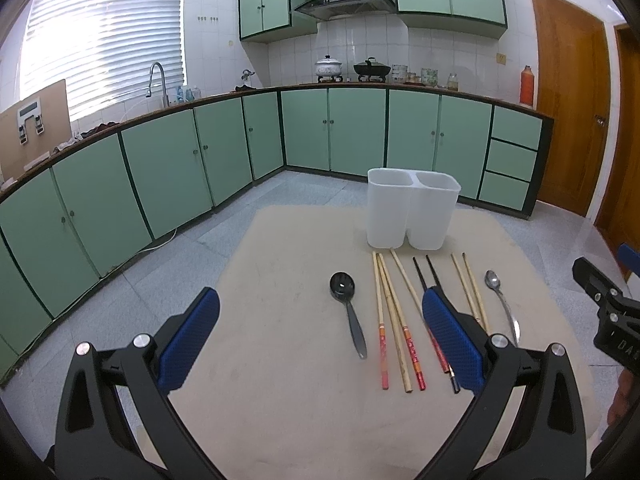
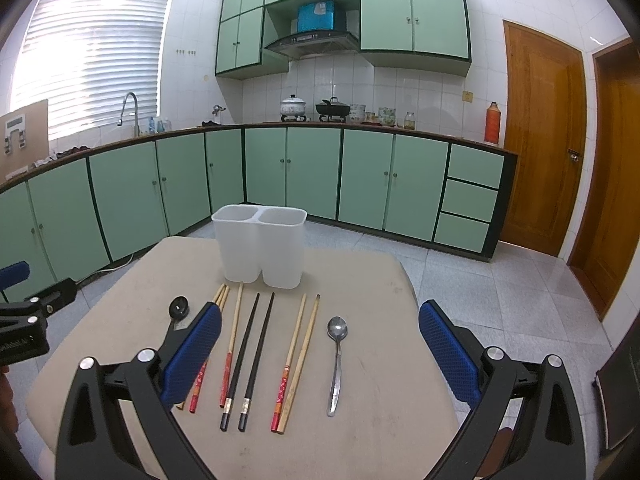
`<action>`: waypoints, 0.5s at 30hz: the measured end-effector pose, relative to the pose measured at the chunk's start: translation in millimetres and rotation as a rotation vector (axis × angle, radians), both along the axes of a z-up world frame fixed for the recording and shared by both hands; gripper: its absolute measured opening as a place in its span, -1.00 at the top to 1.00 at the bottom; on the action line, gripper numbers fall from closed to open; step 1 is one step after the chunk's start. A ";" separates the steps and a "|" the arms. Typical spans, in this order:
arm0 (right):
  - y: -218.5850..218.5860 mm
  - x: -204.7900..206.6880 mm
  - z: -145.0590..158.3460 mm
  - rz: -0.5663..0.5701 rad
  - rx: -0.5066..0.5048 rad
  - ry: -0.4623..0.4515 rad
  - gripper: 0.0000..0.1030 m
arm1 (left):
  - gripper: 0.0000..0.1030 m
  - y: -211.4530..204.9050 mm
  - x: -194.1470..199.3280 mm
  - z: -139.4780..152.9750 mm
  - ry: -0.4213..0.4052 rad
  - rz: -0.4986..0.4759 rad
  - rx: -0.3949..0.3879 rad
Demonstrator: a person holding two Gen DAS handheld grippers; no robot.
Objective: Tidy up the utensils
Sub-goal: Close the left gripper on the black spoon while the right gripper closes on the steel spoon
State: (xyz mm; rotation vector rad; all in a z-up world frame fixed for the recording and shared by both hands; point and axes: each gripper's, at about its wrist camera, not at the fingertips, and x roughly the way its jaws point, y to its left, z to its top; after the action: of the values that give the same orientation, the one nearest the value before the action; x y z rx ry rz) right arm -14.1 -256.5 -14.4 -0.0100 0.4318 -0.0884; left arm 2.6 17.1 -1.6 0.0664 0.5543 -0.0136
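Two black chopsticks (image 2: 248, 364) lie lengthwise, tips toward the white holder (image 2: 260, 248).

Chopsticks (image 2: 248, 360), spoons (image 2: 337, 360) flat before white holder (image 2: 260, 248)

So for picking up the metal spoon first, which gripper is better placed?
Probably the right gripper: the metal spoon lies between its open fingers in the right wrist view. In the left wrist view the spoon sits outside the left gripper, beyond its right finger, with the black spoon between its fingers instead.
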 end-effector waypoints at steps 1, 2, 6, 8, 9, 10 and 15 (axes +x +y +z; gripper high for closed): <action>-0.9 2.4 -1.4 -0.001 -0.001 0.006 -0.88 | -0.91 -0.8 3.4 -2.2 0.005 0.001 0.000; -2.5 8.9 -4.6 -0.007 -0.003 0.016 -0.88 | -0.91 1.1 7.0 -4.4 0.012 0.002 0.001; -13.0 38.7 -22.1 -0.026 0.000 0.087 -0.88 | -0.91 7.6 32.1 -16.5 0.063 0.022 0.007; -20.9 61.0 -34.0 -0.034 0.017 0.157 -0.79 | -0.91 9.6 50.1 -25.2 0.103 0.018 0.003; -24.5 71.4 -40.5 -0.030 0.030 0.190 -0.76 | -0.91 9.8 57.9 -29.1 0.117 0.014 0.002; -28.9 83.0 -47.9 -0.027 0.045 0.227 -0.69 | -0.91 9.0 67.9 -34.8 0.132 0.010 0.005; -52.8 143.3 -89.5 0.003 0.164 0.451 -0.39 | -0.91 2.4 121.7 -67.5 0.274 -0.002 -0.011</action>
State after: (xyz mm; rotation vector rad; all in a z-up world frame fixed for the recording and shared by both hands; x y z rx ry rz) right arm 129.3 -309.2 -103.9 0.1331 0.8890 -0.0467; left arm 124.3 19.5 -69.1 0.0552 0.8280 -0.0283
